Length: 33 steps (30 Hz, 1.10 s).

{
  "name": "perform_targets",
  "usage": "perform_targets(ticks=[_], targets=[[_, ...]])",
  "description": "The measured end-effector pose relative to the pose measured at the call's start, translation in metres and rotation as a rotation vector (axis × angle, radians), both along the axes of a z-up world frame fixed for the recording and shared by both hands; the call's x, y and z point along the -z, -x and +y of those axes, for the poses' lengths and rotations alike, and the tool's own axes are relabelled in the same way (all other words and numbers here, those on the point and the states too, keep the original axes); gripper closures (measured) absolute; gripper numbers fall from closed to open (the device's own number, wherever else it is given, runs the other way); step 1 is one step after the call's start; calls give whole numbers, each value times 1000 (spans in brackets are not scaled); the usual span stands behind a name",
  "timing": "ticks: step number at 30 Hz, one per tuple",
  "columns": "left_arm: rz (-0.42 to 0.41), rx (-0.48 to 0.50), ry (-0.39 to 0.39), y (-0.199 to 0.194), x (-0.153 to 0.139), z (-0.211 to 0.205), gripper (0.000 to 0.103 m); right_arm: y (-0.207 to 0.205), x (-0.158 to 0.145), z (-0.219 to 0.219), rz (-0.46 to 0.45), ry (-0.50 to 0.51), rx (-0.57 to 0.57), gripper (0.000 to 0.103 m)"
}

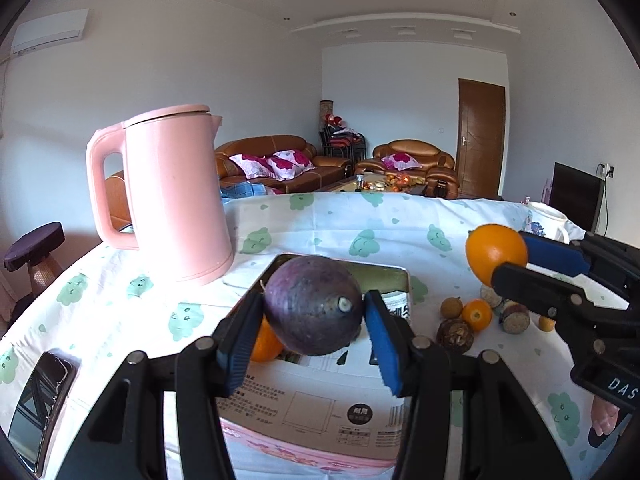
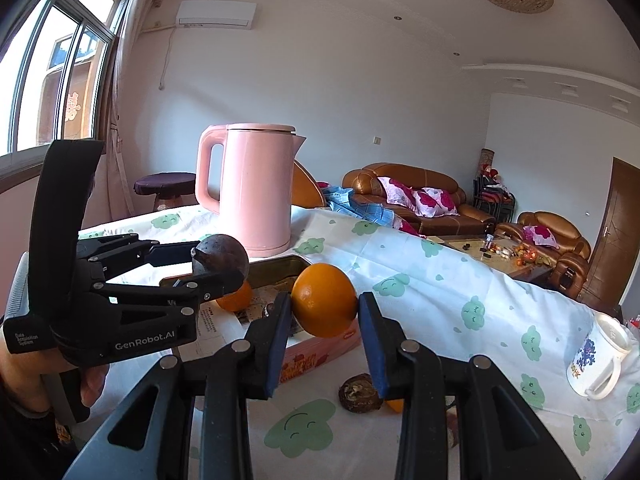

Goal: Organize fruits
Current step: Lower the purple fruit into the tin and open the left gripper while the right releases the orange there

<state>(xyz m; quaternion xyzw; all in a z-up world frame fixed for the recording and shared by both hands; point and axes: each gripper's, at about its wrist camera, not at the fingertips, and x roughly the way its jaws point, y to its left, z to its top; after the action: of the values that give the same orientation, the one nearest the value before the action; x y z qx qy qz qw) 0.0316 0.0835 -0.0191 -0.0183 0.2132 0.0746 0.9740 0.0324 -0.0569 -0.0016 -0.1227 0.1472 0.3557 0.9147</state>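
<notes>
Purple passion fruit (image 1: 314, 306) sits pinched in the left gripper (image 1: 314, 312) above the tin tray (image 1: 384, 272); the right gripper (image 2: 324, 312) clamps an orange (image 2: 324, 300).

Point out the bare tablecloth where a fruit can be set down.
Free: the cloth between the pink kettle and the white mug, behind the box; also the strip between the kettle and the phone. Crowded: right of the box, where loose small fruits cluster.

left tongs (image 2: 224, 258): "GenRobot.AI", "Data Acquisition System" | right tongs (image 1: 516, 256): "DAS"
</notes>
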Motion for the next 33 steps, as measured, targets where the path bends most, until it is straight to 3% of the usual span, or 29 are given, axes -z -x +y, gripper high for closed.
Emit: perform_targets(ticks=[20, 33], targets=[[86, -44, 38, -9, 11, 36, 49, -9, 17, 62, 45, 78, -72, 67], [148, -41, 28, -17, 20, 38, 49, -22, 34, 75, 112, 123, -86, 67]])
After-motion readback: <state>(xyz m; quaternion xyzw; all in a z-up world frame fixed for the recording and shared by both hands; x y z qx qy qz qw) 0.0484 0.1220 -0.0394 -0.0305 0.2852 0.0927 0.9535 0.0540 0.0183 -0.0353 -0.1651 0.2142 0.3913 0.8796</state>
